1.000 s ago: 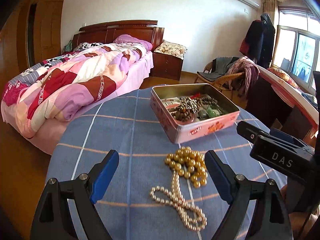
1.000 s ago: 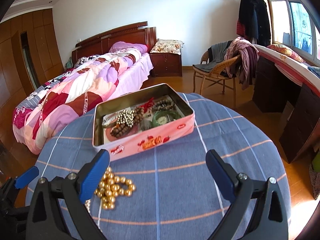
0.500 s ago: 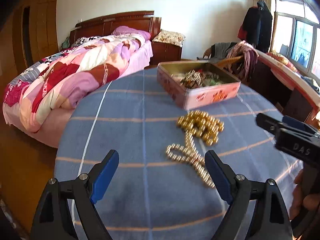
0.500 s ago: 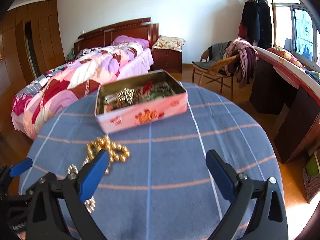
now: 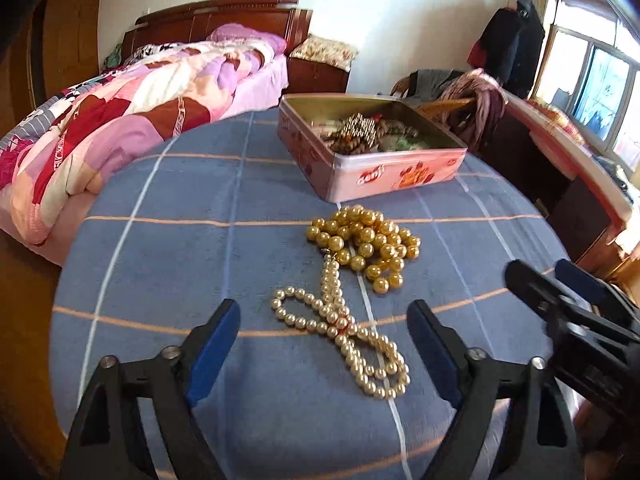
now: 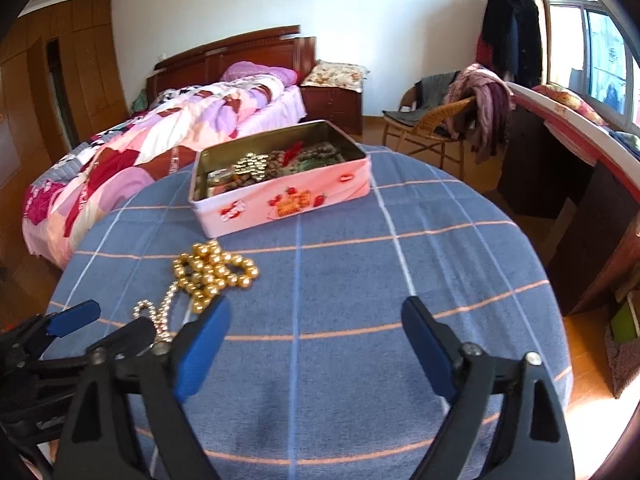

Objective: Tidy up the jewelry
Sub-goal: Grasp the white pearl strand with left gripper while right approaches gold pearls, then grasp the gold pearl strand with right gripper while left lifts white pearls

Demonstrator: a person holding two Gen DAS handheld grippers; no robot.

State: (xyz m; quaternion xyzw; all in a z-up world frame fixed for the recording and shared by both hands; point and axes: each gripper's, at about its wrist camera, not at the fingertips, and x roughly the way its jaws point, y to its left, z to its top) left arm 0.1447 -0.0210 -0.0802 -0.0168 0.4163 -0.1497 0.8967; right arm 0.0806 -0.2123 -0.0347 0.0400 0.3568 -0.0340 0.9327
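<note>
Item: cream pearl-bead necklace [image 5: 340, 330], looped on the blue checked cloth worktop [image 5: 180, 260], touching a heaped gold-bead strand [image 5: 366, 242]; pink rectangular metal tin [image 5: 372, 152] beyond. Likely limp, slippery, light; pinch across a doubled loop. Left gripper [image 5: 324, 344] and right gripper [image 6: 316, 340]: fingers spread, empty.

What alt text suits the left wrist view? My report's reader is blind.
An open left gripper hovers over a pearl necklace beside gold beads on a blue checked tablecloth. Behind stands an open pink tin of jewelry.

Blurred jewelry [image 5: 366, 136] inside tin [image 5: 400, 172]
</note>
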